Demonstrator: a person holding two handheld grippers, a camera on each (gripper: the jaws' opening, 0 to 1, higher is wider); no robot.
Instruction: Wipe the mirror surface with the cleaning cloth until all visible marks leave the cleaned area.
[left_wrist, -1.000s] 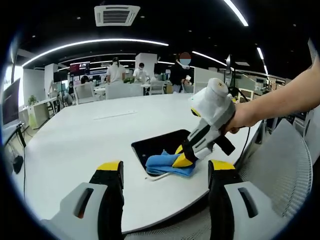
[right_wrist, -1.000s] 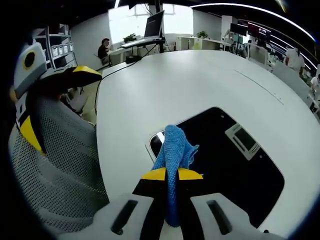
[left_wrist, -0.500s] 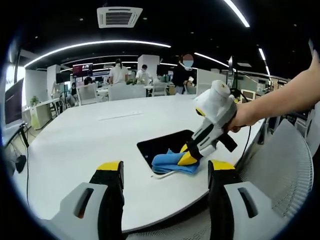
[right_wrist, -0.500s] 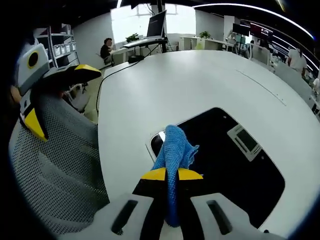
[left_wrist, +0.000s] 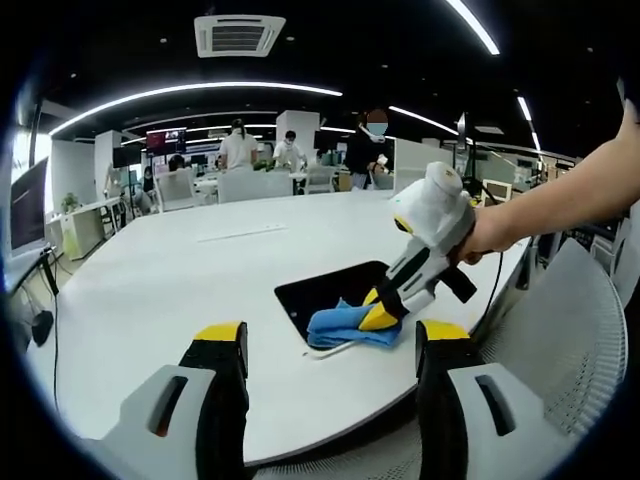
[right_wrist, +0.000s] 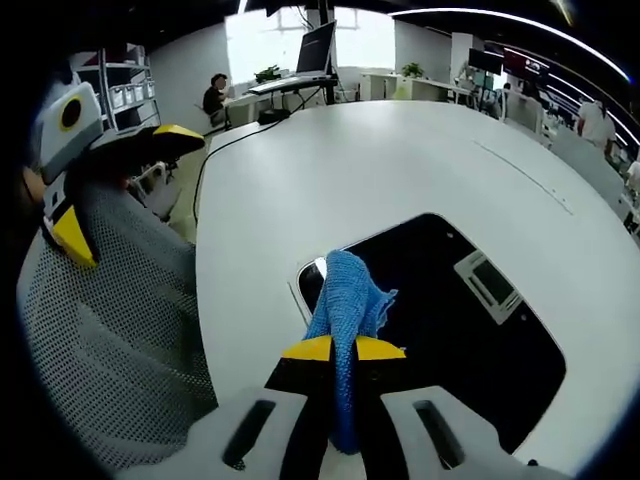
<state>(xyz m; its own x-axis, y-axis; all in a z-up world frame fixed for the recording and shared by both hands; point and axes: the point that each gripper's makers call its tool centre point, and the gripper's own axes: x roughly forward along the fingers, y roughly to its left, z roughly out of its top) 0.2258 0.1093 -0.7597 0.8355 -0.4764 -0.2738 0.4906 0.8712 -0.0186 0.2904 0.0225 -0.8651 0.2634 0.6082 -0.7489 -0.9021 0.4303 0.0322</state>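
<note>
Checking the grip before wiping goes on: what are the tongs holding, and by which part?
The right tongs pinch the blue woven cleaning cloth by its bunched near end; its free end rests on the dark mirror. The left tongs are open, holding nothing.

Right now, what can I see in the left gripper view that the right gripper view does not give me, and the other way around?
The left gripper view gives the right gripper from outside, held by a person's hand, pressing the blue cloth onto the near corner of the mirror; its own fingers stand apart, holding nothing. The right gripper view gives the mirror's dark face from above, with a ceiling vent reflected in it, and a mesh chair beside the table. Both share the white table, the mirror and the cloth.
</note>
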